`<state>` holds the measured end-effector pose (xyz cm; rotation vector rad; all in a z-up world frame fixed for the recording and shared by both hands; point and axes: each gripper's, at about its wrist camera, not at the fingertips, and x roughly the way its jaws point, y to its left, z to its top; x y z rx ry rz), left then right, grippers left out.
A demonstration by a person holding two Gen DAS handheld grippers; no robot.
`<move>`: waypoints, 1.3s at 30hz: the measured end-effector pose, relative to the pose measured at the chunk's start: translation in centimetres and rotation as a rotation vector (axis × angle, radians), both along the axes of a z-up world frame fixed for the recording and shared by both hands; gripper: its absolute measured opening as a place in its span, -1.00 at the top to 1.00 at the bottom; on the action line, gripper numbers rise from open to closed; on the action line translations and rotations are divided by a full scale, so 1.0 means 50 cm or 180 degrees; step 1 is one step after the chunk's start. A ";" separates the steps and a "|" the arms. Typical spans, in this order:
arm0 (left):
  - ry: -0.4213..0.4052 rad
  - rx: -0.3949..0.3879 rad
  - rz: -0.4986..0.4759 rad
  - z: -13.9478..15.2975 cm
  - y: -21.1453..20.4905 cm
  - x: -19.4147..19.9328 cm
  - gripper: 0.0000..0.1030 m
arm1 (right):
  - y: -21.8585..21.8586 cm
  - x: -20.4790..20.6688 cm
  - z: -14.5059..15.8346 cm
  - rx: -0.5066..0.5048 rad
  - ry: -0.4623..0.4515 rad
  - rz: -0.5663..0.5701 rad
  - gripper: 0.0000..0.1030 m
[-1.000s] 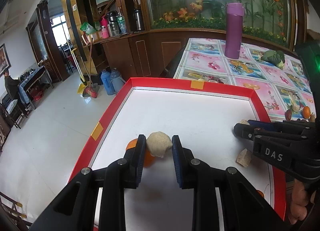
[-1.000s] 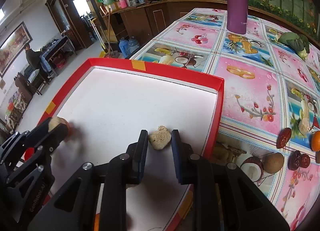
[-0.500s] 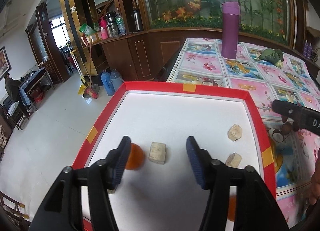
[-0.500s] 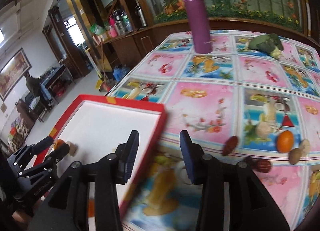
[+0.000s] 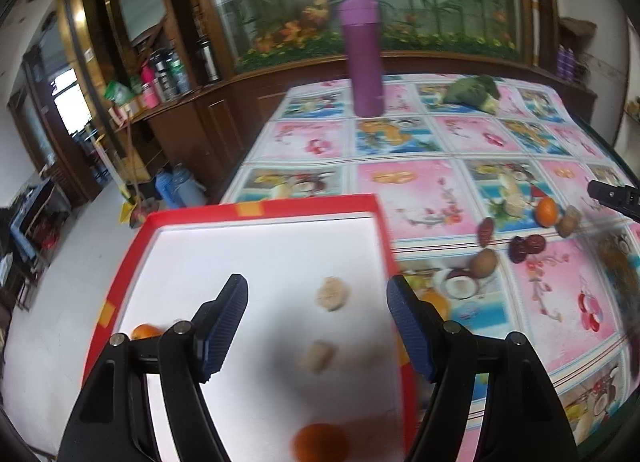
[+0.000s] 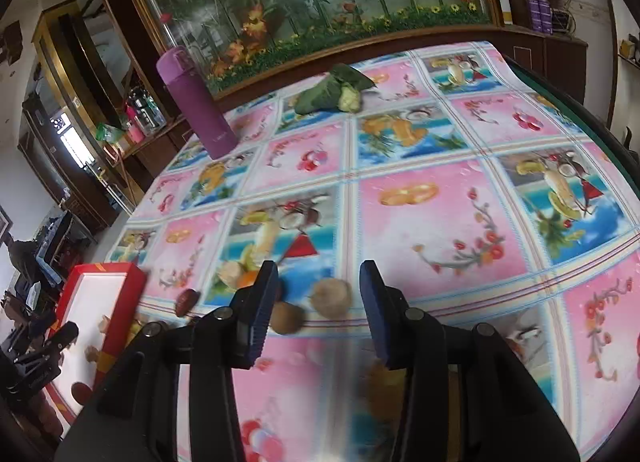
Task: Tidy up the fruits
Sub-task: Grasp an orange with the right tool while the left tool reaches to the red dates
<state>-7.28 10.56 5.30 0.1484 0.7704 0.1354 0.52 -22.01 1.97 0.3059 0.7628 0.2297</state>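
Observation:
A red-rimmed white tray (image 5: 260, 208) (image 6: 132, 274) holds two beige chunks (image 5: 331, 293) (image 5: 318, 356) and two oranges (image 5: 320, 442) (image 5: 145, 331). My left gripper (image 5: 316, 318) hangs open above the tray's right half, nothing between its fingers. Loose fruit lies on the tablecloth right of the tray: an orange (image 5: 546, 211), dark red dates (image 5: 524, 246), a brown kiwi-like fruit (image 5: 483, 262). My right gripper (image 6: 316, 310) stands open over that pile, with a tan round fruit (image 6: 331, 296) between its fingers and a brown one (image 6: 286, 316) by the left finger.
A tall purple flask (image 5: 362, 58) (image 6: 196, 102) stands at the far side of the table. A leafy green vegetable (image 5: 474, 90) (image 6: 336, 92) lies beyond it. The flowered tablecloth (image 6: 440, 214) stretches right. Left of the table the floor drops away, with jugs (image 5: 176, 186) by a cabinet.
Both grippers have let go of their beige chunks and opened. The left one has pulled back and swung right over the tray. The right one has moved off the tray to the loose fruit.

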 end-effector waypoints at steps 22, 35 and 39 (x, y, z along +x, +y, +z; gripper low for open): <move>0.0273 0.0041 -0.0552 -0.024 -0.100 0.040 -0.40 | 0.160 0.077 -0.049 -0.0590 0.0312 0.0666 0.17; 0.0403 -0.0119 -0.1150 -0.036 -0.216 0.077 -0.40 | 0.064 0.067 0.010 -0.0060 0.0112 0.0259 0.38; 0.0489 -0.0125 -0.1522 -0.049 -0.257 0.105 -0.39 | 0.043 0.070 0.015 0.0029 0.0150 0.0140 0.38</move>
